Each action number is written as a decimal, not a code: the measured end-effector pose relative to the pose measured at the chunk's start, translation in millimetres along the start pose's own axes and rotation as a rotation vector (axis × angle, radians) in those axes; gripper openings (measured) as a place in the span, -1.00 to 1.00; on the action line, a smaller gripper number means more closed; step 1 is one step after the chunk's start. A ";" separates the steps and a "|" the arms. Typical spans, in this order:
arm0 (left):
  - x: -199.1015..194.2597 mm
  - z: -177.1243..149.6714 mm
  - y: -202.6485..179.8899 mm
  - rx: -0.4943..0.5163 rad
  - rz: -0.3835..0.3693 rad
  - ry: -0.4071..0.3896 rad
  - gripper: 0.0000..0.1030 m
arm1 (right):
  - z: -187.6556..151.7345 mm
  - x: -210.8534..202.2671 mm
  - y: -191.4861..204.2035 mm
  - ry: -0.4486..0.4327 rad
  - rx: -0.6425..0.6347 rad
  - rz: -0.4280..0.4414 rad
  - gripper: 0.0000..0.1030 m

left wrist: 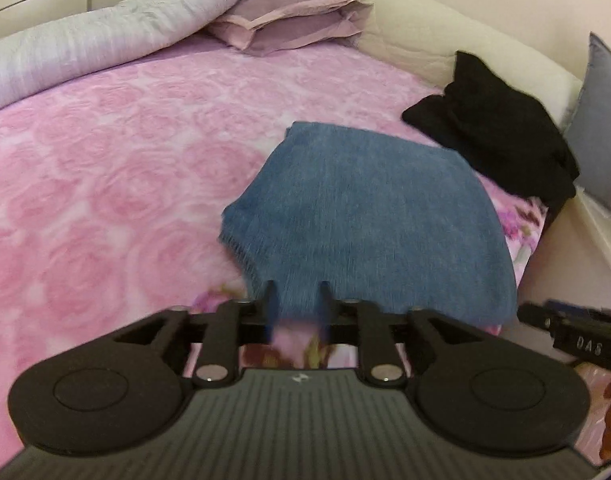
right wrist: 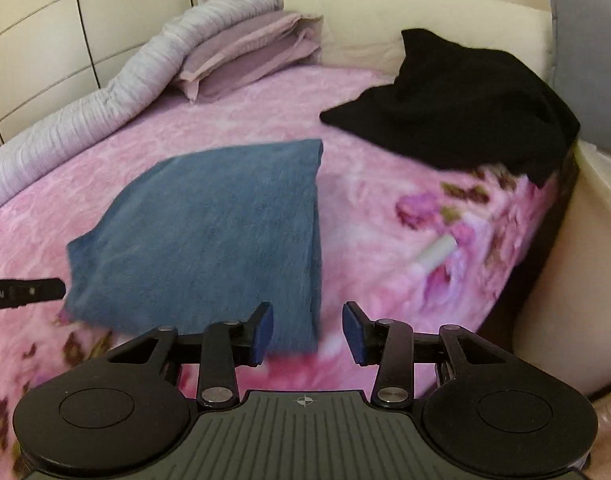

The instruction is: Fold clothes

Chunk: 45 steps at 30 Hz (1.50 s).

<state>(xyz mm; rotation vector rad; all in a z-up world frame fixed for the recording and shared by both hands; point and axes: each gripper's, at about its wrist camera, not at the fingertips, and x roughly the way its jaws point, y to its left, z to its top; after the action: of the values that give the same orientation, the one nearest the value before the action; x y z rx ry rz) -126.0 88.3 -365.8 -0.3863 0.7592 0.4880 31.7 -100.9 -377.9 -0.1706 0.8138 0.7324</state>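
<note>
The blue cloth [right wrist: 209, 232] lies on the pink bed [left wrist: 105, 152] as a flat, squarish, layered piece, its edges roughly matched. The black garment [right wrist: 457, 108] sits crumpled at the cloth's 2 o'clock, near the cream headboard [right wrist: 365, 24]. A grey quilt [right wrist: 105, 96] and a pillow [right wrist: 249, 52] lie at 11 o'clock.

The left gripper [left wrist: 297, 300] has its fingers partly spread at the near edge of the blue cloth. The edge looks as if it runs between them, but motion blur hides whether they pinch it. The right gripper [right wrist: 307, 328] has its fingers spread wide, with the cloth's near right corner just inside the left finger [right wrist: 261, 332] and nothing gripped.

This fits two stages: the blue cloth about to get one more fold, or a finished fold being let go before work on the black garment.

If a further fold is meant, both grippers should bite all layers at the near edge, lift together and level, and carry the edge to 12 o'clock so the corners meet. The plush cloth may sag or slip layer from layer, so a deep bite is wise. If it is done, open and back off low, without dragging the cloth.
</note>
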 end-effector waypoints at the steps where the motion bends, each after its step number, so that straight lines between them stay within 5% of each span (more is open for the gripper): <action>1: -6.7 -4.0 -3.4 0.000 0.010 0.008 -0.51 | -4.9 -4.2 1.6 0.023 0.016 0.003 -0.18; 9: -56.2 -30.8 -29.7 0.065 0.079 0.027 -0.30 | -34.3 -42.9 13.0 0.109 0.059 -0.013 -0.15; 32: -153.2 -58.4 -97.8 0.199 0.174 -0.080 -0.10 | -60.0 -128.0 0.7 0.006 0.014 0.027 -0.04; 39: -146.8 -57.7 -112.4 0.219 0.157 -0.070 0.02 | -57.0 -129.5 -11.3 -0.009 0.012 0.040 -0.04; 45: -108.8 -28.7 -54.3 0.079 0.013 -0.040 0.06 | -43.1 -95.5 -37.1 0.024 0.096 0.109 -0.02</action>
<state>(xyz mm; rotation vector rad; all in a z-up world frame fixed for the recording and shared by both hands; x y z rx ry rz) -180.2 -0.9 -297.0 -0.2971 0.7408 0.4750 -13.8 -196.6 -344.3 -0.0497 0.8845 0.7933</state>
